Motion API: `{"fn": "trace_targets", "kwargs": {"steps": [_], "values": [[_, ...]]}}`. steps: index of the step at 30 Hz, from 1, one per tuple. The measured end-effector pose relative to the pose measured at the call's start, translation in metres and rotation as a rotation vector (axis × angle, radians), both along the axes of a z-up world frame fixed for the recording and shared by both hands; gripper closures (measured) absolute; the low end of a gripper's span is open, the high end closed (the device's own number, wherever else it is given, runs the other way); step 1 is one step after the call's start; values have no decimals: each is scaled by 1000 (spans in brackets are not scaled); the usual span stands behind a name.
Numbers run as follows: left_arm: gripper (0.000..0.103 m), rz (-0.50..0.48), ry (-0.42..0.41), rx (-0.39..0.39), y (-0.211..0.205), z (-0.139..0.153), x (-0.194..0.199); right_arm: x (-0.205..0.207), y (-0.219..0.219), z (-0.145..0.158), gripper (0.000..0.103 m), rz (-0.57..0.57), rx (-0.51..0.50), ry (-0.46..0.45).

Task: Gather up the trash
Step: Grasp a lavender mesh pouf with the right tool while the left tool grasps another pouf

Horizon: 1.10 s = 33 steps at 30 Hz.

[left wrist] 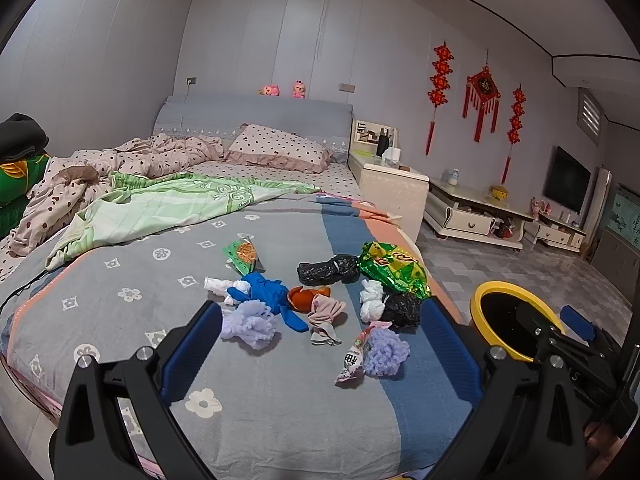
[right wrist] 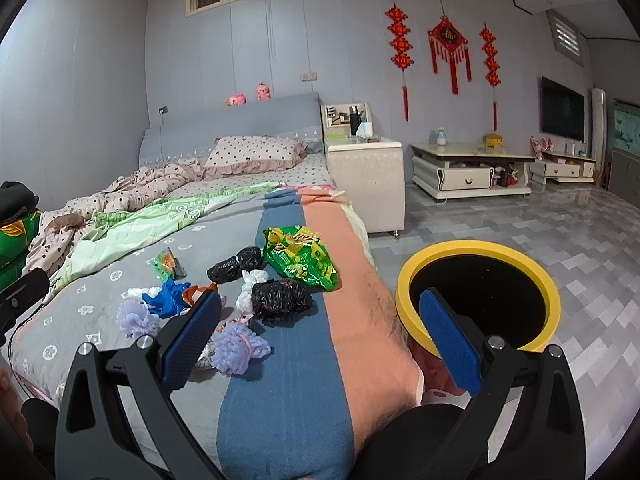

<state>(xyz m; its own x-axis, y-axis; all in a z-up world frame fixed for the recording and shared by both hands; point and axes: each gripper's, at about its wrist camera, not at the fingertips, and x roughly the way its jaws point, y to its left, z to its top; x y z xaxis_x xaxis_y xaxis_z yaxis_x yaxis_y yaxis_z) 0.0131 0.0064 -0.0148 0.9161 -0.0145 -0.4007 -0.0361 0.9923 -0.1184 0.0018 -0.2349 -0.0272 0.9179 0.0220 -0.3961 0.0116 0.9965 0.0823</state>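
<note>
Beside bed (right wrist: 320,360), bin (right wrist: 478,294) (mouth upward)

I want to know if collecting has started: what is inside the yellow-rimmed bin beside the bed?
The yellow-rimmed bin shows only a black lining, with no trash visible in it. The right claw, open, has one finger covering the near part, so that portion cannot be checked.

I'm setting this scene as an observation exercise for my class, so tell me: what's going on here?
A person holds a two-finger gripper in each hand over a bed strewn with litter. Both the left gripper and right gripper have their jaws open and empty. On the bedspread lie a green snack bag, black plastic bags, a blue glove and purple mesh puffs. A yellow-rimmed bin stands on the floor beside the bed. Nothing has been picked up yet.
</note>
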Motion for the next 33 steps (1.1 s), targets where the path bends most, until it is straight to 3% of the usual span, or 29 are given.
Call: {"fn": "trace_targets", "kwargs": {"steps": [4,10,15,20,25,33], "values": [[7,-14,42,4,1,-12,11,17,-6,2,8,31,18,42],[7,-19,175,-57,32,-24,45,51,-8,1,8,90,40,118],[7,54,272,-26,55,-44,63,82,-3,-9,8,131,37,189],[7,67,352,-8,73,-64,78,112,11,-30,8,213,51,315],[7,84,393,7,84,-79,90,135,25,-57,8,288,76,450],[7,69,396,67,90,-84,134,156,42,-79,8,355,45,532]]}}
